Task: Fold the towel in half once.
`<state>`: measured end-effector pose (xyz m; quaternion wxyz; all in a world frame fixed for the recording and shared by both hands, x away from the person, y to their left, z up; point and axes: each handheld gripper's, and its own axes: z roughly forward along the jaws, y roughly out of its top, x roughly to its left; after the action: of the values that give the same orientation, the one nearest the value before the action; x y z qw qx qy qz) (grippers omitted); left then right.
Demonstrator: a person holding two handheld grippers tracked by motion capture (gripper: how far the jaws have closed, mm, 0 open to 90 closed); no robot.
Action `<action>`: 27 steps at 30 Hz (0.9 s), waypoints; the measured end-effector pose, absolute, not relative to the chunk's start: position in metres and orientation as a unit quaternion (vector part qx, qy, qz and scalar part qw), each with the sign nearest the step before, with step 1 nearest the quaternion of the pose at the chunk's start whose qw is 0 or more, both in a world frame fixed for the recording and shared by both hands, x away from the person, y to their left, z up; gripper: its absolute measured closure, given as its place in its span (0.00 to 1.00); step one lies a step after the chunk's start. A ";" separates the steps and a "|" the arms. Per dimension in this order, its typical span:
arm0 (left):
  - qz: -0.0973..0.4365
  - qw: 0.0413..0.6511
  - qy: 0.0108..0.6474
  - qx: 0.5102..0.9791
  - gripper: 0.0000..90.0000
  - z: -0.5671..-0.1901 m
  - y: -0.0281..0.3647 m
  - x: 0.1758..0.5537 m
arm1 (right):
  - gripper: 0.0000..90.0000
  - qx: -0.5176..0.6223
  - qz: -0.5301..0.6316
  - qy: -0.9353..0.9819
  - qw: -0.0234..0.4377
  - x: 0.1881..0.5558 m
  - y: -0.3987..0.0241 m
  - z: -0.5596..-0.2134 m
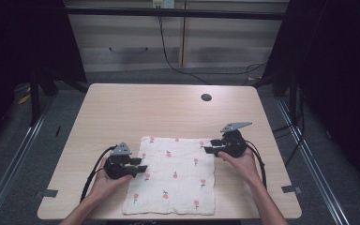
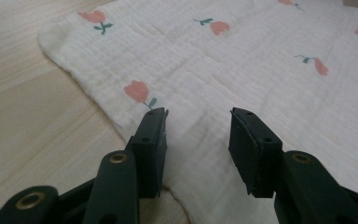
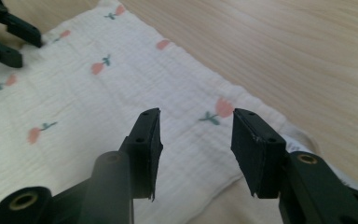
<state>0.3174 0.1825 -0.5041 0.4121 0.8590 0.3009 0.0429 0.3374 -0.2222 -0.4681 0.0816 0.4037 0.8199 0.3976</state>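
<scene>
Wood table bare beyond cloth | left gripper, right gripper — both jaws apart, empty, cloth below | I'd lower each onto its edge, pinch 1 layer evenly.

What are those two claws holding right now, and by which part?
Nothing. The left claw and the right claw both stand open over the edges of the flowered cloth, which lies flat on the table.

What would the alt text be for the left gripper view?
The left gripper hovers with open jaws over the edge of a white cloth printed with pink tulips, lying flat on a light wooden table.
</scene>
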 end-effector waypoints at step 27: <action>0.055 0.416 0.288 0.861 0.63 -0.506 0.186 0.311 | 0.71 0.436 0.357 0.821 0.087 0.393 -0.231 -0.498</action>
<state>0.3110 0.1861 -0.5057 0.4162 0.8607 0.2880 0.0545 0.3928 -0.2308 -0.4975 0.0870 0.4363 0.8211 0.3575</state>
